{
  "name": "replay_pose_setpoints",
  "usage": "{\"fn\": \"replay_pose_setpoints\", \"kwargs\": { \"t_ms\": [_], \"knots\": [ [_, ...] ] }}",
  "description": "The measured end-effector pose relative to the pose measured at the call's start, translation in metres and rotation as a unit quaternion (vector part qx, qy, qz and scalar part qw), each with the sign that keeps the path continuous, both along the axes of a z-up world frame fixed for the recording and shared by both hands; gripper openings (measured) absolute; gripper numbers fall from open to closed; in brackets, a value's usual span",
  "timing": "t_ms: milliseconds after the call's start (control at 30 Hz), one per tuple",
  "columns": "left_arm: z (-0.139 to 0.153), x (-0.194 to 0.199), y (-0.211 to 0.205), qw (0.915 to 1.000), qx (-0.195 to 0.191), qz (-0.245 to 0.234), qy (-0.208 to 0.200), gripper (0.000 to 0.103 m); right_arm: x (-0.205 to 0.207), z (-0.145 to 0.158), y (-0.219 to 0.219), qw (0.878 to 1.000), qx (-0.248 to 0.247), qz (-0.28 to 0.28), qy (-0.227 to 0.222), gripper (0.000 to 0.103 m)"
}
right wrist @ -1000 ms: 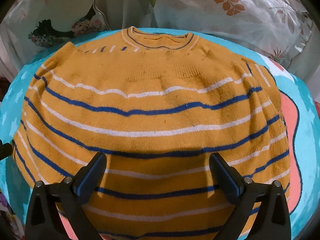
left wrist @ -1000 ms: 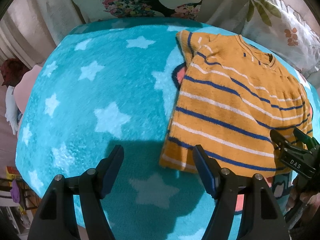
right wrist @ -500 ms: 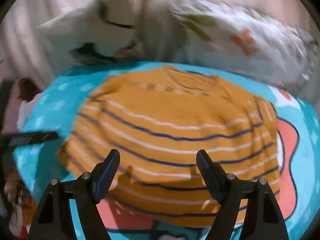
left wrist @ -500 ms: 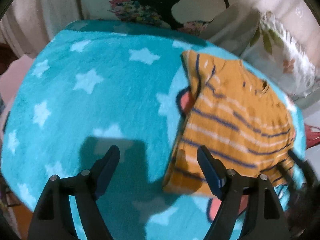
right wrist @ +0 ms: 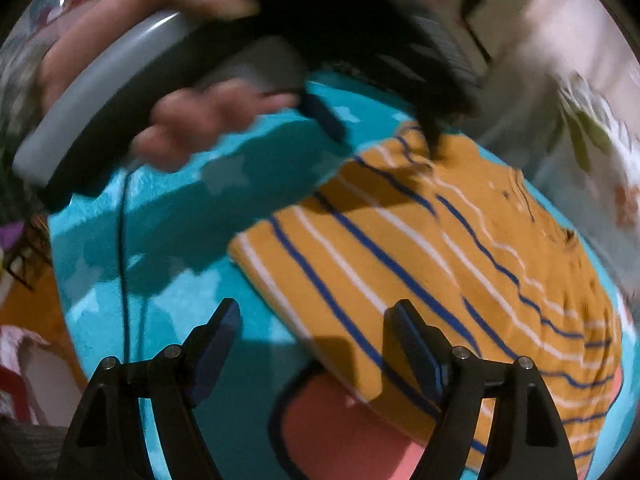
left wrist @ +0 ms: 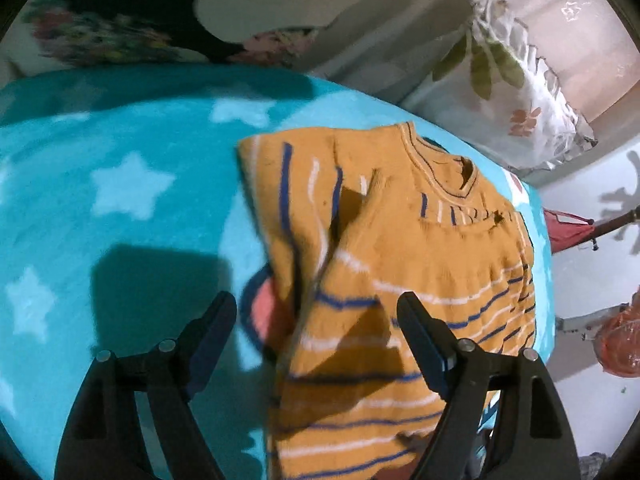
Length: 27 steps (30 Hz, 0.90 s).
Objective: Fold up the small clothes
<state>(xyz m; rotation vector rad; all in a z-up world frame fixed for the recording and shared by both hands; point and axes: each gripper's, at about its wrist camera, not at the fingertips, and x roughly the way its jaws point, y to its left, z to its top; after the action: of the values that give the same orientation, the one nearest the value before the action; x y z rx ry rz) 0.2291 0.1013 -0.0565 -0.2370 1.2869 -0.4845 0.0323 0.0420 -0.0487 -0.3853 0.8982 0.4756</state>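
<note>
Left wrist view: a turquoise star blanket [left wrist: 120,168] covers the surface, with pillows [left wrist: 520,92] at its far edge. The striped sweater [left wrist: 400,248] lies right of centre. Left gripper [left wrist: 316,320] jaws stand apart, empty.

Right wrist view: right gripper [right wrist: 312,324] jaws open over the sweater's near-left corner; a hand [right wrist: 192,128] works far left.

Knitted matt sweater [left wrist: 420,248] lies on a fleecy plush blanket [left wrist: 120,152]
</note>
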Motion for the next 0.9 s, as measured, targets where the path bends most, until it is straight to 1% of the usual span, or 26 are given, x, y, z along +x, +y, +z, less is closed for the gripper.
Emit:
{"fn": "replay_pose_setpoints", "kwargs": {
  "t_ms": [67,133,167,200,233,367,400,433,467,500,533,567,600,733,800,900],
  "knots": [
    [-0.007,0.01,-0.004,1.0,0.002,-0.003,0.009,0.081,0.005,-0.005,0.011,1.0,-0.009,0.006,-0.004,0.083],
    [-0.015,0.02,-0.007,0.9995,-0.012,-0.006,0.027,0.082,0.008,-0.009,0.018,1.0,-0.021,0.006,-0.015,0.083],
    [-0.017,0.024,-0.009,0.9993,-0.019,-0.006,0.033,0.084,0.01,-0.012,0.021,0.999,-0.025,0.006,-0.019,0.083],
    [-0.017,0.028,-0.01,0.999,-0.029,-0.006,0.035,0.09,0.013,-0.015,0.023,0.999,-0.029,0.004,-0.02,0.083],
    [-0.018,0.032,-0.012,0.9984,-0.039,-0.008,0.04,0.092,0.015,-0.018,0.026,0.999,-0.033,0.001,-0.022,0.083],
    [-0.019,0.045,-0.02,0.9976,-0.047,-0.015,0.049,0.092,0.022,-0.023,0.031,0.999,-0.03,-0.008,-0.029,0.083],
    [-0.019,0.046,-0.022,0.9978,-0.044,-0.015,0.048,0.089,0.023,-0.023,0.033,0.999,-0.028,-0.008,-0.031,0.079],
    [-0.018,0.047,-0.024,0.9985,-0.034,-0.013,0.04,0.067,0.022,-0.022,0.033,0.999,-0.023,-0.005,-0.031,0.065],
    [-0.017,0.046,-0.025,0.9993,-0.015,-0.008,0.034,0.052,0.023,-0.023,0.034,1.0,-0.015,0.002,-0.025,0.054],
    [-0.017,0.046,-0.026,0.9993,-0.008,-0.006,0.036,0.024,0.023,-0.022,0.036,1.0,-0.011,0.005,-0.023,0.033],
    [-0.016,0.046,-0.025,0.9986,-0.026,0.002,0.045,0.019,0.021,-0.02,0.038,1.0,-0.015,0.003,-0.026,0.02],
    [-0.013,0.045,-0.024,0.9989,-0.022,0.008,0.041,0.018,0.02,-0.017,0.038,1.0,-0.011,0.003,-0.025,0.015],
    [-0.008,0.042,-0.028,0.9994,-0.009,0.009,0.031,0.017,0.018,-0.014,0.037,1.0,-0.005,0.0,-0.024,0.013],
    [0.014,0.032,-0.037,0.9997,0.018,0.016,0.009,0.017,0.015,0.009,0.014,0.999,0.037,-0.011,-0.026,0.011],
    [0.028,0.028,-0.041,0.9995,0.017,0.025,0.001,0.017,0.012,0.02,-0.001,0.998,0.054,-0.015,-0.032,0.011],
    [0.055,0.022,-0.056,0.9994,0.006,0.032,-0.013,0.017,0.003,0.045,-0.033,0.995,0.082,-0.025,-0.046,0.011]
  ]
}}
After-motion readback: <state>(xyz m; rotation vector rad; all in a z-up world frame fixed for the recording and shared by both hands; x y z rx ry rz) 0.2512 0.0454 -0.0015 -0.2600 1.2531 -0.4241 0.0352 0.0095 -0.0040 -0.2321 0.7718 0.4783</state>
